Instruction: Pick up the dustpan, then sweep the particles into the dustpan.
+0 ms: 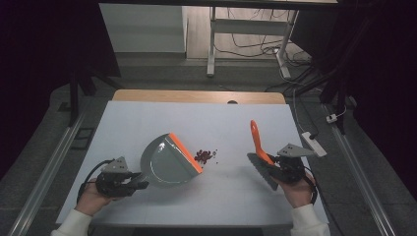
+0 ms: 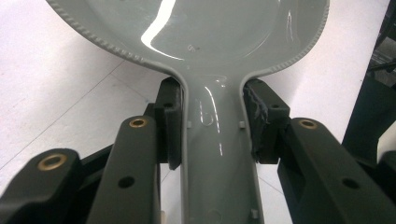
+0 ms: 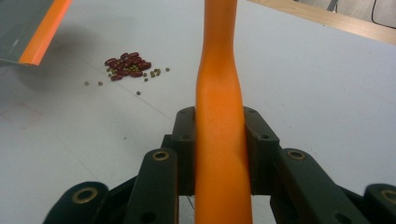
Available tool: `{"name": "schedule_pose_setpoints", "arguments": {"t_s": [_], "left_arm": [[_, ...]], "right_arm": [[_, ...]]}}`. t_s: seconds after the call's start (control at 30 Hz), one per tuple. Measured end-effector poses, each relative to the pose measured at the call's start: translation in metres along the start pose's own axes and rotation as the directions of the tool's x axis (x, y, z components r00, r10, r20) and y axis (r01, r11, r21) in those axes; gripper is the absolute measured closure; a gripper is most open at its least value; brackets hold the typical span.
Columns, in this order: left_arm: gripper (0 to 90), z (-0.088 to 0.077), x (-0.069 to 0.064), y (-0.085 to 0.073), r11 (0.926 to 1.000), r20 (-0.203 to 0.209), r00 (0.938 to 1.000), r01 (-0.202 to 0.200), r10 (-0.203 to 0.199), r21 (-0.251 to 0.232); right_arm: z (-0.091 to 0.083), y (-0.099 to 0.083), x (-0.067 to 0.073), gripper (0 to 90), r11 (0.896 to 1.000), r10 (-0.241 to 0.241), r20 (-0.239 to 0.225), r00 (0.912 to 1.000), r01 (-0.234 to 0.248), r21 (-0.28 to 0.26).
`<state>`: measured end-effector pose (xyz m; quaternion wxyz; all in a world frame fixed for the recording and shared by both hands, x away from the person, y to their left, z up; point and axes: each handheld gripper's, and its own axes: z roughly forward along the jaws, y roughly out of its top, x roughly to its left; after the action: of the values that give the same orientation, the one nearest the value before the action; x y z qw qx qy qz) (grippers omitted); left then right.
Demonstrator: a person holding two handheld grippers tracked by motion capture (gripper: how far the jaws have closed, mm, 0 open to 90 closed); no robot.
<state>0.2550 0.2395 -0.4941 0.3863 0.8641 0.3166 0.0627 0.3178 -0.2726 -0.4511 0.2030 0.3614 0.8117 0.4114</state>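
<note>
Left gripper (image 1: 140,184) at the near left of the white table (image 1: 147,123), jaws pinching the handle of a grey dustpan (image 1: 167,162) — in the left gripper view the pads (image 2: 170,116) press both sides of the handle, pan bowl ahead. Dustpan sits on the table left of centre, its orange lip (image 1: 186,152) facing right. Small heap of dark red beans (image 1: 203,156) with a few tiny green ones lies just beside that lip, not touching it as far as the right gripper view shows. Right gripper (image 1: 275,164) at the near right, jaws clamped on the orange handle of a hand brush (image 1: 258,145) — handle points away from the person, grey bristle head near the hand, its contact with the table unclear. Brush well apart from the beans.
</note>
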Motion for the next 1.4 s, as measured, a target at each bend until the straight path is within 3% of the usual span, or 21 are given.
{"name": "schedule_pose_setpoints", "arguments": {"t_s": [0.53, 0.83, 1.13, 1.4], "left_arm": [[62.0, -0.006, 0.007, -0.006, 0.9985, -0.008, 0.9999, 0.013, -0.013, 0.054], [62.0, 0.0, 0.007, -0.007, 0.995, -0.001, 1.0, -0.003, 0.003, 0.099], [61.9, 0.007, 0.002, -0.006, 0.9904, 0.023, 0.999, -0.042, 0.04, 0.131], [61.8, 0.014, 0.001, -0.006, 0.9866, 0.032, 0.9983, -0.054, 0.049, 0.154]], "right_arm": [[0.011, 0.012, 0.004, 69.9, 1.0, -0.009, -0.019, 0.9998, 0.008, -0.012], [0.041, 0.029, 0.008, 69.9, 1.0, -0.011, -0.045, 0.9989, 0.011, -0.007], [0.064, 0.038, 0.019, 69.9, 0.999, -0.048, -0.065, 0.9967, 0.049, 0.02], [0.08, 0.044, 0.023, 69.9, 0.997, -0.066, -0.072, 0.9952, 0.069, 0.034]]}}
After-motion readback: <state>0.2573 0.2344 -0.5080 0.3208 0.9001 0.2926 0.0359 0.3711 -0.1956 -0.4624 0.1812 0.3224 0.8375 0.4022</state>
